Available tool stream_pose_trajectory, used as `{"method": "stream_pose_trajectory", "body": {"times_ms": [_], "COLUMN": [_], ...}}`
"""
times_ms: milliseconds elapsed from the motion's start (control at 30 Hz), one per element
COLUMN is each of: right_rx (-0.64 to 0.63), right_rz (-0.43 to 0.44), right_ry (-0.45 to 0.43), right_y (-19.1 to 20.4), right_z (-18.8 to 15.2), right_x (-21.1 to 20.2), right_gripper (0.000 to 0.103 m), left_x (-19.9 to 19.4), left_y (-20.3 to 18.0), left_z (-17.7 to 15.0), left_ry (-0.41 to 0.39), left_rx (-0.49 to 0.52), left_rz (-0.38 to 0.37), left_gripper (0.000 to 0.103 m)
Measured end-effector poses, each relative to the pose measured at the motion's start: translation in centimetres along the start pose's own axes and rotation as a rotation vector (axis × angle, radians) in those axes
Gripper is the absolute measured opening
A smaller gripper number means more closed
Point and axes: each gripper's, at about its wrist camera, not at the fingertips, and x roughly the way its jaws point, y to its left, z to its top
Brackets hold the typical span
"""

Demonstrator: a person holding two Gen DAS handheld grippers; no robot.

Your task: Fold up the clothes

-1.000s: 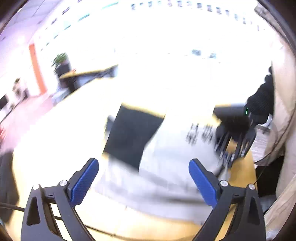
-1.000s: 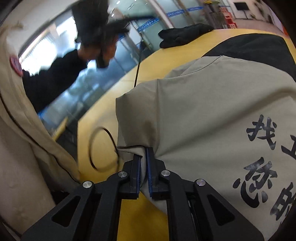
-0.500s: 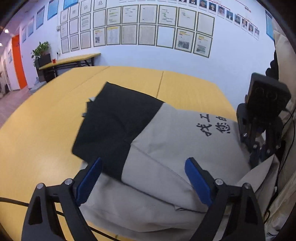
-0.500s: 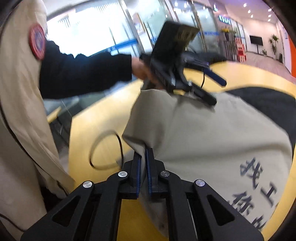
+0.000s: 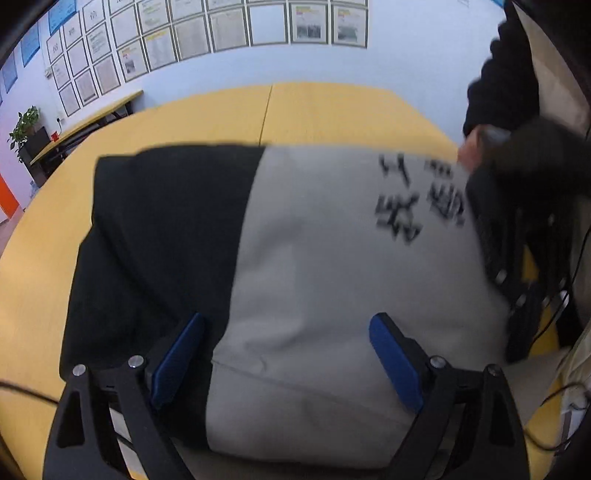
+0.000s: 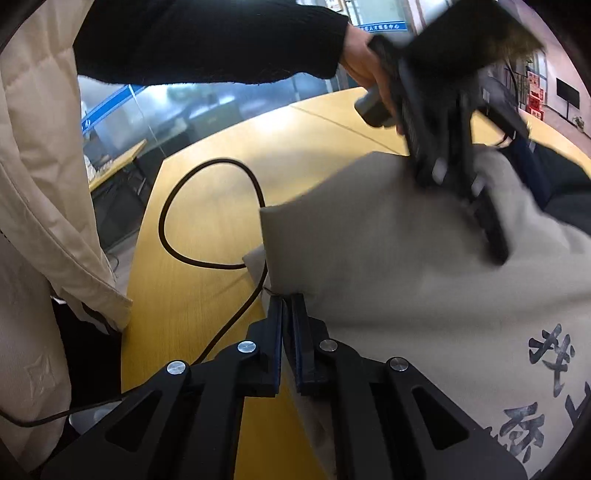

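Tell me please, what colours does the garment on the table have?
The garment is grey-beige with a black section and black printed characters, seen best in the left wrist view.

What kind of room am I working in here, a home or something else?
Probably an office or meeting room, not a home. A large yellow table carries the shirt, rows of framed notices cover the wall, and a glass partition shows behind the person's arm.

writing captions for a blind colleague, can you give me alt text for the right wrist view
The right gripper is shut on the near edge of a beige garment with black printed characters, lying on a yellow table. The left gripper reaches down onto the cloth, and a black cable loops across the tabletop.
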Motion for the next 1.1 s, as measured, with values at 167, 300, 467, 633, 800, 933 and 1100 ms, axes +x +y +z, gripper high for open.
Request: {"method": "stream_pose_trajectory", "body": {"times_ms": [167,300,467,633,800,933,1100], "right_rx": [0.03,0.157,0.252,0.26,0.35,0.579,0.858], "right_rz": [-0.025,-0.164,-0.447,-0.753,-0.879,-0.894,-0.889], "right_ry": [-0.008,-0.085,-0.062,0.013,0.018,-0.068,-0.126], "right_y": [0.9,1.5,4.6,5.3,2.5,0.0,-2.9], "right_z": [1.1,-0.7,-4.1,-6.1,-6.4,-7.0,-8.8], "right_x": [-0.5,-5.5,-11.1,-10.9,-8.5,-9.2,-10.3], "right_gripper": [0.005,0.043,0.063,0.084,0.047,0.025,0.02], "left_x": [0.8,1.7,1.9,3.0,3.4,4.1,5.2], "left_y": [0.3,0.6,0.9,1.5,1.8,2.2,2.4], "left_z": [-0.9,-1.0,-0.5,-1.0,-0.2,-0.2,-0.8], "left_ry": [0.012,0.025,0.005,-0.02,-0.023,-0.024,-0.038], "left_rx": [0.025,0.038,0.045,0.048,0.054,0.052,0.048], "left_rz": [-0.007,-0.009,-0.005,0.0,0.013,0.023,0.022], "left_gripper": [0.094,0.094,0.094,0.094,0.095,0.095,0.095]}}
